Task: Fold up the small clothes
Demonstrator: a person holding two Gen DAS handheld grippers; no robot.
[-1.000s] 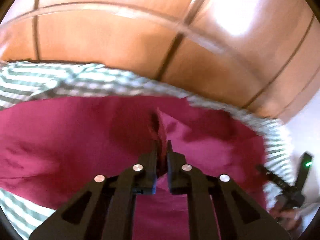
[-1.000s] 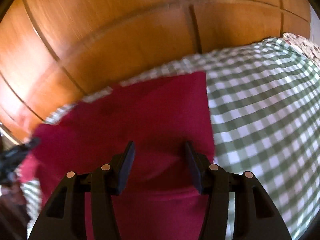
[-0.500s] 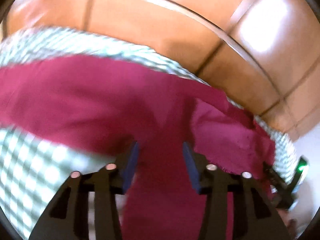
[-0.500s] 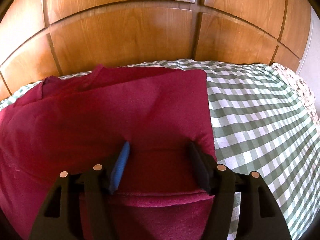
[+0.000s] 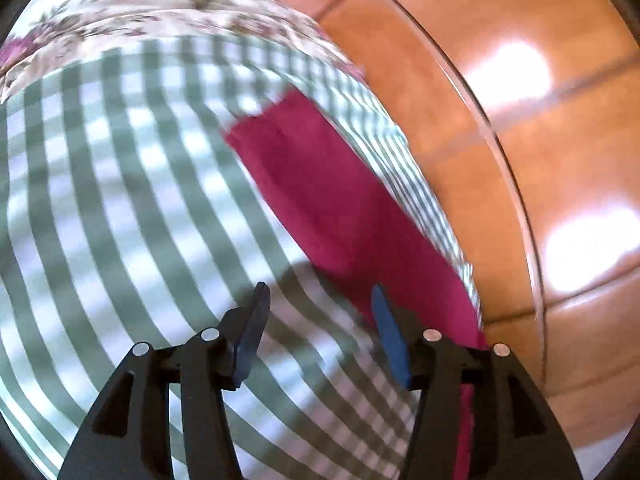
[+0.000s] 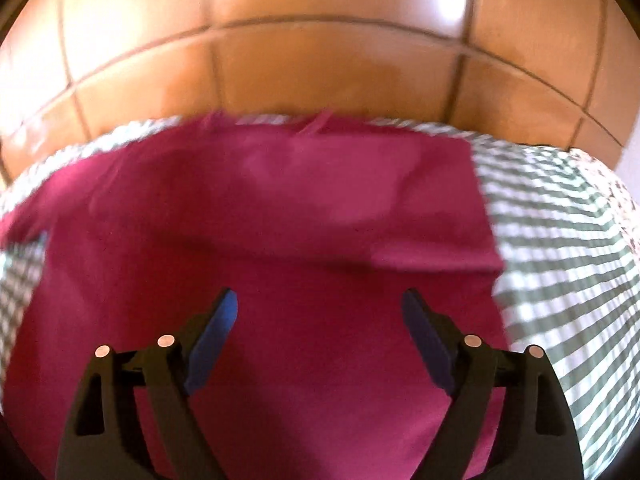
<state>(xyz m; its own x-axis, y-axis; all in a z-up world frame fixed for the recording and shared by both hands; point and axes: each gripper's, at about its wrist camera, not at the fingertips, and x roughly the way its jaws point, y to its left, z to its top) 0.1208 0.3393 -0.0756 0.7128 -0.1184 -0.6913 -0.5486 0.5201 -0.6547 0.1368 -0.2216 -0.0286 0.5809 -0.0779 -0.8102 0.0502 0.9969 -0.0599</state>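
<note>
Fingers just opening, both pairs apart and empty over the flat crimson garment.

Motion blur and cut-off edges in both wrist views

In the left view the red cloth is smeared, its lower end hidden behind the right finger of the left gripper; the checked sheet blurs into streaks and runs off the left and bottom edges, and the flowered fabric at the bed's far corner is too soft to read. In the right view the cloth is cut off at the left and bottom edges, its folds unclear, and the wooden panelling is hazy.
</note>
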